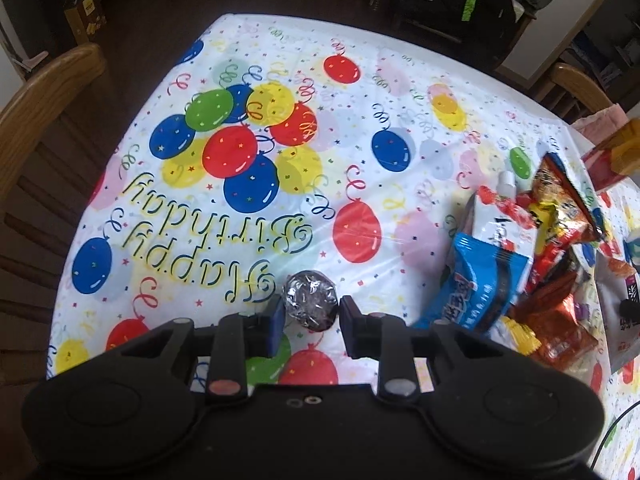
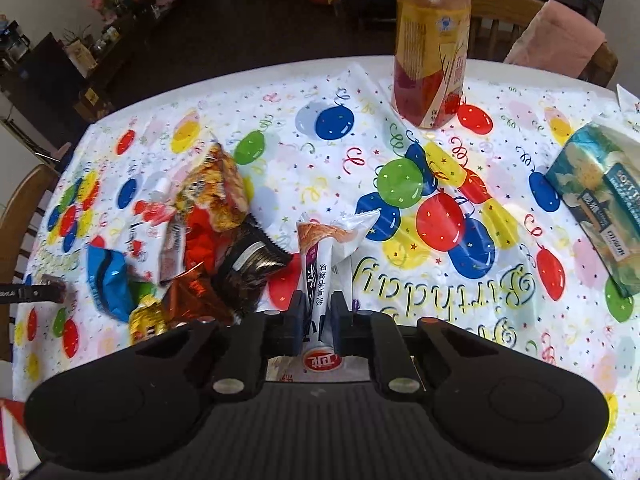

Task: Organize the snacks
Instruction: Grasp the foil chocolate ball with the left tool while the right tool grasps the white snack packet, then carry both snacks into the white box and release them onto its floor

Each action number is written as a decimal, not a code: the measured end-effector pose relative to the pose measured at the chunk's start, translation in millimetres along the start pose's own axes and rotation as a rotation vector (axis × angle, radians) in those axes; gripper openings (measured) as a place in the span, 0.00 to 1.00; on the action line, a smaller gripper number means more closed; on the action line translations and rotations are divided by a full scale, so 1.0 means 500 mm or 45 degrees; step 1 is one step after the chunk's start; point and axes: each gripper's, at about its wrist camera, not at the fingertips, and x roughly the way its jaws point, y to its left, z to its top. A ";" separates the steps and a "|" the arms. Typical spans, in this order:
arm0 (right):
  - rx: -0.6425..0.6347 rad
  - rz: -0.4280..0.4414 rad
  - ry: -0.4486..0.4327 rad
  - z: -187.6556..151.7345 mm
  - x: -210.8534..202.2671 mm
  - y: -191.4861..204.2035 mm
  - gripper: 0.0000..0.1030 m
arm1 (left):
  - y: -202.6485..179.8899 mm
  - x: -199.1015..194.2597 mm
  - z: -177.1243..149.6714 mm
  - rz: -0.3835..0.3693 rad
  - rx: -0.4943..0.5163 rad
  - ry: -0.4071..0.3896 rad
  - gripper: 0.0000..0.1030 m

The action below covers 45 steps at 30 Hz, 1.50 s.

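Two grippers, both mine. Left gripper (image 1: 311,312) brackets a foil-wrapped ball (image 1: 310,299): left pad looks to touch the foil, right pad seems just clear of it, so can't tell if it's clamped or only straddling. Ball sits on the birthday tablecloth (image 1: 360,128) near my edge, below the upside-down "Happy Birthday" lettering. Right of it, close by, lies the snack pile (image 1: 544,264): blue packet (image 1: 478,288) nearest, white carton behind, red and orange bags further right.

Right wrist view: same pile at left, blue packet (image 2: 109,280), orange bag (image 2: 216,184), dark packet (image 2: 252,268). Right gripper (image 2: 319,316) pinches a white snack pouch (image 2: 332,248) between its fingers, squeezed narrow there; pouch sticks forward, top end above the cloth. Beyond it stands a drink bottle (image 2: 432,44), upright. Far right lies a tissue pack (image 2: 600,200), well apart.
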 end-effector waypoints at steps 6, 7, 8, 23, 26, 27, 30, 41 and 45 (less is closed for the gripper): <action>-0.026 0.031 -0.036 -0.029 -0.080 0.021 0.12 | -0.005 -0.052 -0.021 -0.025 0.042 -0.017 0.26; -0.032 0.037 -0.043 -0.034 -0.094 0.026 0.12 | -0.007 -0.062 -0.025 -0.027 0.052 -0.023 0.26; -0.037 0.043 -0.052 -0.041 -0.108 0.030 0.12 | -0.009 -0.073 -0.029 -0.032 0.065 -0.029 0.26; -0.090 0.094 -0.139 -0.162 -0.287 0.110 0.12 | -0.030 -0.224 -0.125 -0.143 0.204 -0.090 0.26; -0.106 0.110 -0.143 -0.192 -0.313 0.131 0.12 | -0.038 -0.247 -0.153 -0.168 0.244 -0.087 0.26; -0.110 0.115 -0.142 -0.203 -0.320 0.139 0.12 | -0.039 -0.252 -0.161 -0.173 0.257 -0.085 0.26; -0.119 0.128 -0.144 -0.233 -0.340 0.157 0.12 | -0.049 -0.271 -0.191 -0.192 0.300 -0.081 0.26; -0.146 0.186 -0.128 -0.328 -0.365 0.223 0.12 | -0.071 -0.290 -0.296 -0.257 0.418 -0.022 0.26; -0.153 0.213 -0.113 -0.356 -0.354 0.248 0.12 | -0.084 -0.282 -0.333 -0.262 0.465 0.011 0.26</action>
